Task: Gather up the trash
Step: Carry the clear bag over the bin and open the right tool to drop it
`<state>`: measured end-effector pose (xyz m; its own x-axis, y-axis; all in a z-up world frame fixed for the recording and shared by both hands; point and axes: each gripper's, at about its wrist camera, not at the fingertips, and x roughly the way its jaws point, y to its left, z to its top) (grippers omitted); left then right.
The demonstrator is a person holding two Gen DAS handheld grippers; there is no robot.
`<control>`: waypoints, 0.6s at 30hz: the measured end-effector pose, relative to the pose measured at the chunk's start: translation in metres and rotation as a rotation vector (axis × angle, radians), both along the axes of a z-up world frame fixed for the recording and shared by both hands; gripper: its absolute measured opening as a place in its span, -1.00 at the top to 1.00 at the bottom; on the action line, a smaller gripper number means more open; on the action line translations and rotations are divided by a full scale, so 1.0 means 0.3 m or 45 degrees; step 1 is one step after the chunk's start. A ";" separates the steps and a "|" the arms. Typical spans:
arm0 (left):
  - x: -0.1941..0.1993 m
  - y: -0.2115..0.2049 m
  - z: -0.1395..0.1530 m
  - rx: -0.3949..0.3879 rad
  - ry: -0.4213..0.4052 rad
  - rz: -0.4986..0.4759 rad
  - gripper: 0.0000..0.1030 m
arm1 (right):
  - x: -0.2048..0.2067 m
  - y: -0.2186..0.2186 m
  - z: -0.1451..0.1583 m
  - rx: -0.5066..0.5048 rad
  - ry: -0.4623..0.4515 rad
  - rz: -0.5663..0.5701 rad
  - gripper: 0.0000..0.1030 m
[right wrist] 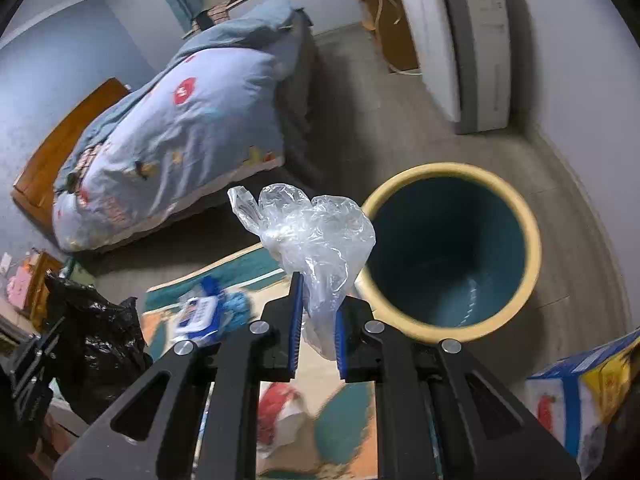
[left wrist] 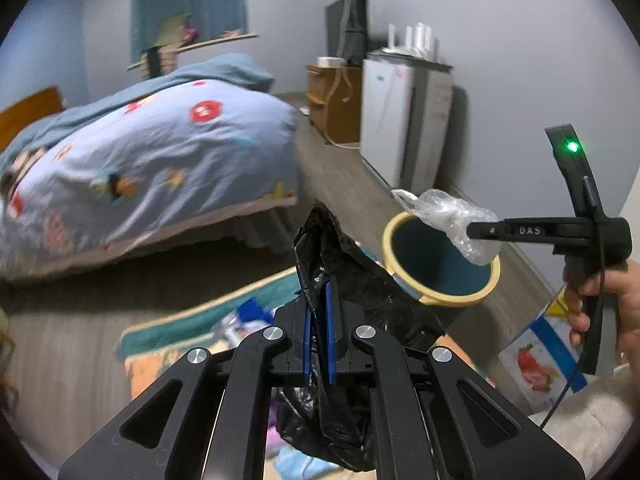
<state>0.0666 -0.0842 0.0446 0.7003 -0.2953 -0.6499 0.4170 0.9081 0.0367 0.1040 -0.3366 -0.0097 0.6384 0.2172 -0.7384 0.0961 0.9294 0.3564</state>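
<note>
Underfoot, grey plank floor (right wrist: 360,92), patterned rug (right wrist: 240,268), perhaps carpet.

My left wrist camera looks forward and downward along my left gripper (left wrist: 319,328), across the floor toward the bed (left wrist: 160,160), with the bin (left wrist: 440,264) close on its right. My right wrist camera tilts more steeply over my right gripper (right wrist: 316,328), almost into the bin's mouth. Both views share the bed, bin, rug (right wrist: 240,264) and white cabinet (left wrist: 400,120); each sees the other gripper.
</note>
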 end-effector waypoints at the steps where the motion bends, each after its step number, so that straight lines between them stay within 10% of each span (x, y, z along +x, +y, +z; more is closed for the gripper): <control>1: 0.022 -0.025 -0.007 0.013 0.002 -0.020 0.87 | 0.006 -0.017 -0.009 -0.001 0.003 -0.013 0.74; 18: 0.386 -0.562 -0.302 0.006 0.139 -0.242 0.87 | 0.156 -0.361 -0.210 -0.059 0.157 -0.282 0.74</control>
<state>0.1825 -0.2528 -0.0460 0.5574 -0.4120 -0.7208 0.5827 0.8125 -0.0138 0.1509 -0.4450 -0.0727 0.5709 0.0460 -0.8197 0.3395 0.8958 0.2867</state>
